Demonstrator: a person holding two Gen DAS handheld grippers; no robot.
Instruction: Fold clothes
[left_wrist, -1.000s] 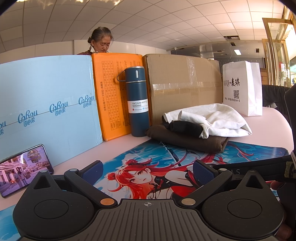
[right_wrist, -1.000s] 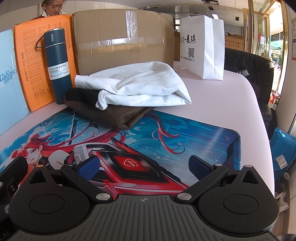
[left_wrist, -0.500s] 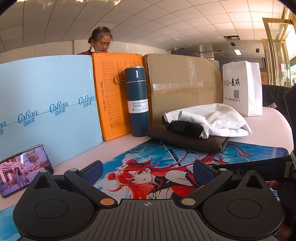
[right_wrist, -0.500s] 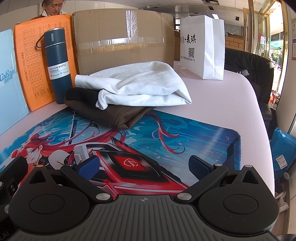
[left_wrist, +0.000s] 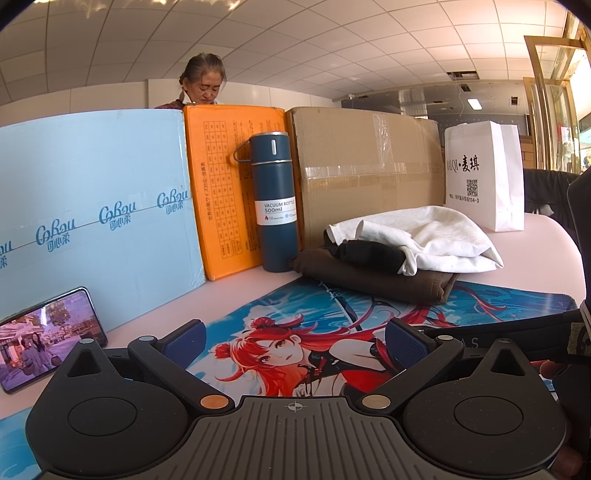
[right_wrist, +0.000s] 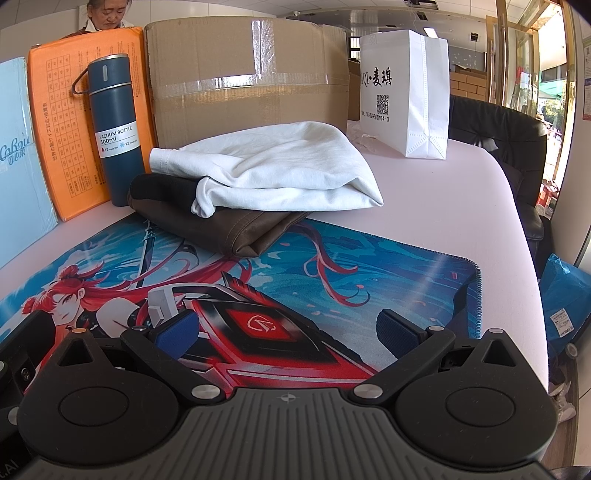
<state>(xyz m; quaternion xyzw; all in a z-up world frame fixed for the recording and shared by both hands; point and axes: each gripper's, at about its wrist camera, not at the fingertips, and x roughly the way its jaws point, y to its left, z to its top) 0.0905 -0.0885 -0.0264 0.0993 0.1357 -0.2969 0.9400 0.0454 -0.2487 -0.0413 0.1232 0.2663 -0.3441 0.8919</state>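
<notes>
Both the left gripper (left_wrist: 295, 341) and right gripper (right_wrist: 288, 328) are wide open (holding nothing). Grabbing the white shirt (right_wrist: 273, 166) mid-frame could maybe drag the brown cloth (right_wrist: 225, 225) along.

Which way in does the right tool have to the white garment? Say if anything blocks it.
Probably straight ahead: the open right tool faces the white garment across bare printed mat, nothing between.
</notes>
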